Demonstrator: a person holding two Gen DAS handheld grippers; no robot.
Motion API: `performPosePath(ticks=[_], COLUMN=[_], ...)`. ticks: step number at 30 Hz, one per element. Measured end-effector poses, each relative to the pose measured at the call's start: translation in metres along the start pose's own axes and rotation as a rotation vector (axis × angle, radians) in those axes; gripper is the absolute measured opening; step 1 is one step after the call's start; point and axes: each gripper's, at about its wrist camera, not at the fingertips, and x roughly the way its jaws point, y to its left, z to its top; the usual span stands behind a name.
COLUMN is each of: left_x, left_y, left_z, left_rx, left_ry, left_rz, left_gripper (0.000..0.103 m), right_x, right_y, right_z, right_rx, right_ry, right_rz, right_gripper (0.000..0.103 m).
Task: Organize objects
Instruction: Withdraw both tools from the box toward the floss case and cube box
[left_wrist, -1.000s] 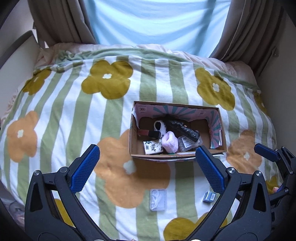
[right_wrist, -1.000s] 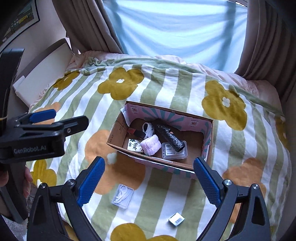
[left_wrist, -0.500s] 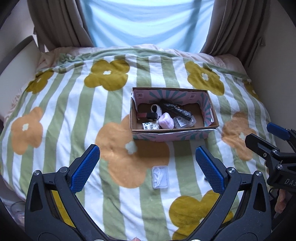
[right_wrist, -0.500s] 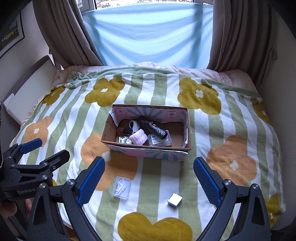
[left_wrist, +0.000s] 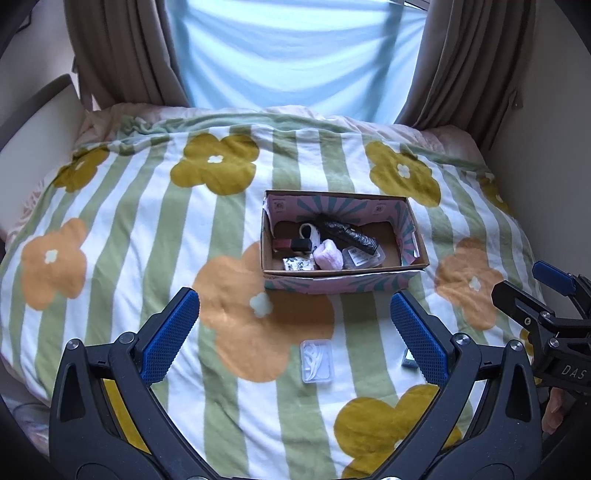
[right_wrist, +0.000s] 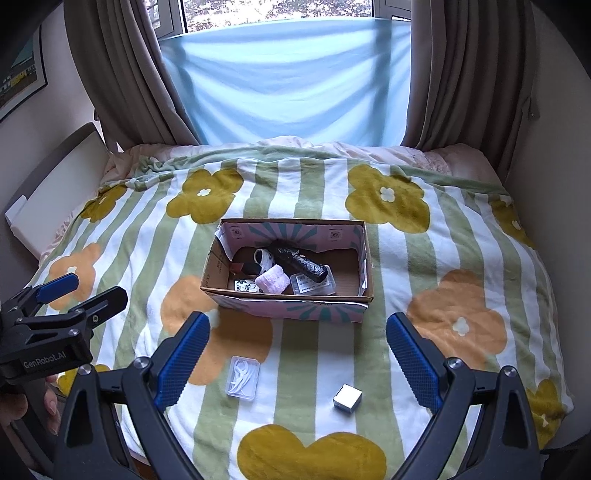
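Note:
An open cardboard box (left_wrist: 415, 264) (right_wrist: 218, 266) sits mid-bed, holding a black bag roll (right_wrist: 301, 260), a pink cloth (right_wrist: 274, 282), a clear case (right_wrist: 314, 286) and other small items. On the blanket in front of it lie a clear plastic case (left_wrist: 316, 362) (right_wrist: 243, 377) with white bits inside and a small silver cube (right_wrist: 347, 397) (left_wrist: 409, 357). My left gripper (left_wrist: 295, 332) is open and empty, held back above the near blanket. My right gripper (right_wrist: 297, 354) is also open and empty, with the case and the cube lying between its fingers in its view.
The bed is covered by a green-striped flower blanket (left_wrist: 129, 240). Curtains (right_wrist: 122, 74) and a blue window cloth (right_wrist: 288, 85) stand behind it. A white board (right_wrist: 51, 177) flanks the left side, a wall (right_wrist: 546, 166) the right. A hand (right_wrist: 22, 406) holds the left gripper.
Both grippers have drawn back and risen away from the box, so more of the bed and window shows. Nothing on the bed has moved; both stay open.

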Motion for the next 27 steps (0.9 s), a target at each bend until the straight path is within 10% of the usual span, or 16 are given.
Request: performPosePath(ticks=[27], left_x=[0.184], left_y=[-0.037], left_z=[-0.134], left_rx=[-0.03], left_ry=[0.27], left_rz=[-0.051], left_gripper=[0.101], right_x=[0.141], right_y=[-0.071], right_z=[-0.15], right_rx=[0.283], right_ry=[0.257], right_rz=[-0.175], right_gripper=[0.095])
